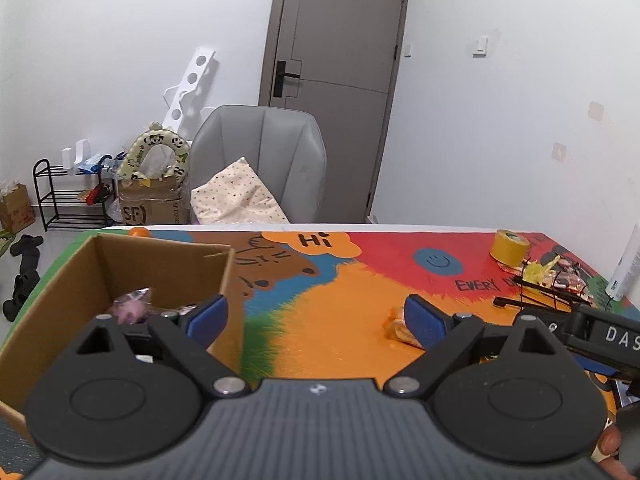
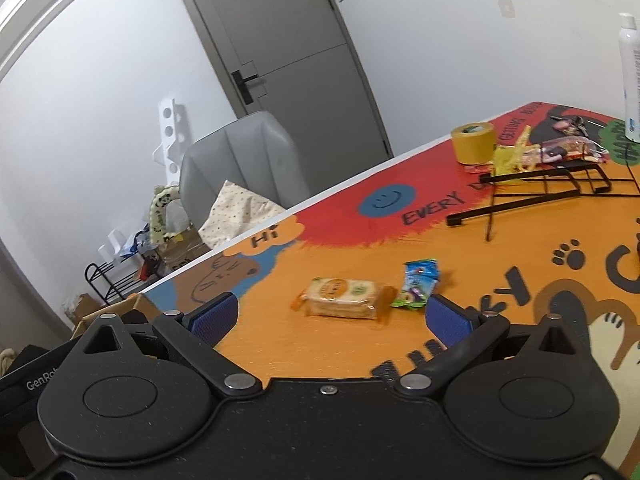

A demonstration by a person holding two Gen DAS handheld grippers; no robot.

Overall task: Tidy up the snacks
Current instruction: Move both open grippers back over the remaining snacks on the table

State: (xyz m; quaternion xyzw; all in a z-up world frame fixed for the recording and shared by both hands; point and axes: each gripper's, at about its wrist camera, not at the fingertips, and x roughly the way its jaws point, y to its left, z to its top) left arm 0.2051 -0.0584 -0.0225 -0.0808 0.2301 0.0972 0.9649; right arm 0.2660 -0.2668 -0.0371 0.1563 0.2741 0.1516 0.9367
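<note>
Both grippers gape wide, holding nothing. Behind the left gripper's (image 1: 316, 318) left finger sits the box (image 1: 60, 300), a pink snack (image 1: 130, 307) inside. Ahead between the right gripper's (image 2: 330, 314) fingers lies the cracker pack (image 2: 344, 298), probably light, crinkly and crushable; grip its long sides gently. Just right lies a candy packet (image 2: 418, 284).

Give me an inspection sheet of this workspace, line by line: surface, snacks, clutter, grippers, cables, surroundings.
Surface: colourful printed table mat.
Job's things: cardboard box holding a pink wrapped snack; orange cracker pack and blue-green snack packet lying side by side on the mat.
Clutter: yellow tape roll, black wire rack, wrappers, white bottle.
Grippers: left gripper open, empty; right gripper open, empty.
Cables: nothing seen.
Surroundings: grey chair, door, shoe rack.
</note>
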